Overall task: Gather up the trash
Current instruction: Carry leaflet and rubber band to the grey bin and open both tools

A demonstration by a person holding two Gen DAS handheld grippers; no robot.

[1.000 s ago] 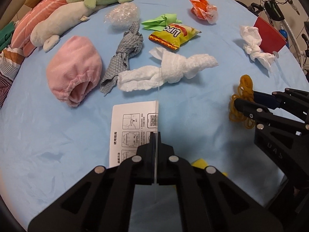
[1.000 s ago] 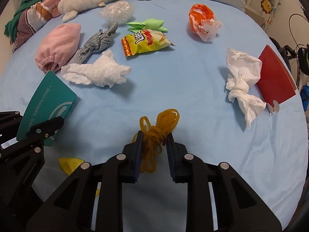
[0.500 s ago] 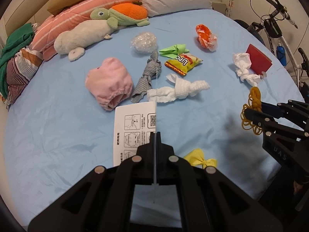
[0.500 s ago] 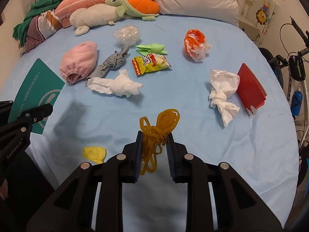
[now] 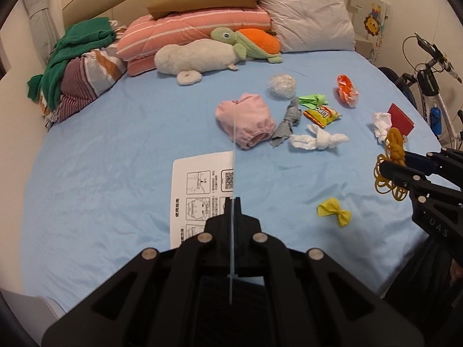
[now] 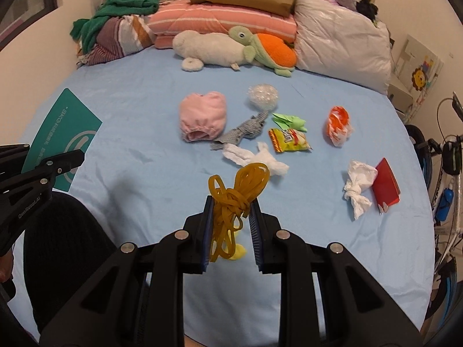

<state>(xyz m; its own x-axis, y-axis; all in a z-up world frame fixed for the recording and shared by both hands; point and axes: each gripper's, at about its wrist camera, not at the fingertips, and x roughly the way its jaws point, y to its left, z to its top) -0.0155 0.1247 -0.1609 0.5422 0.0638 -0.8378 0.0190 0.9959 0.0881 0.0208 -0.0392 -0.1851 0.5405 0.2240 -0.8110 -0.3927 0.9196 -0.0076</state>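
Observation:
My left gripper (image 5: 233, 202) is shut on a thin leaflet (image 5: 199, 190), held edge-on; its other face is teal (image 6: 63, 133). My right gripper (image 6: 231, 204) is shut on a tangle of yellow rubber bands (image 6: 251, 179), which also shows at the right edge of the left wrist view (image 5: 394, 141). Both hang above the blue bed sheet (image 5: 115, 159). On the sheet lie a yellow chip bag (image 6: 289, 140), a knotted white tissue (image 6: 254, 157), an orange wrapper (image 6: 338, 124), green paper (image 6: 288, 120), a clear plastic ball (image 6: 263, 97) and a yellow bow-shaped scrap (image 5: 334, 211).
A pink cloth (image 6: 202, 118) and a grey rag (image 6: 246, 130) lie mid-bed. Another tissue (image 6: 358, 188) sits beside a red card (image 6: 386, 183). Pillows and plush toys (image 6: 214, 47) line the far end. A bicycle (image 5: 434, 86) stands right of the bed. A dark rounded shape (image 6: 63, 245) sits low left.
Both grippers have risen and drawn back from the sheet with their loads still held. Far more of the bed, the pillows and the room now shows.

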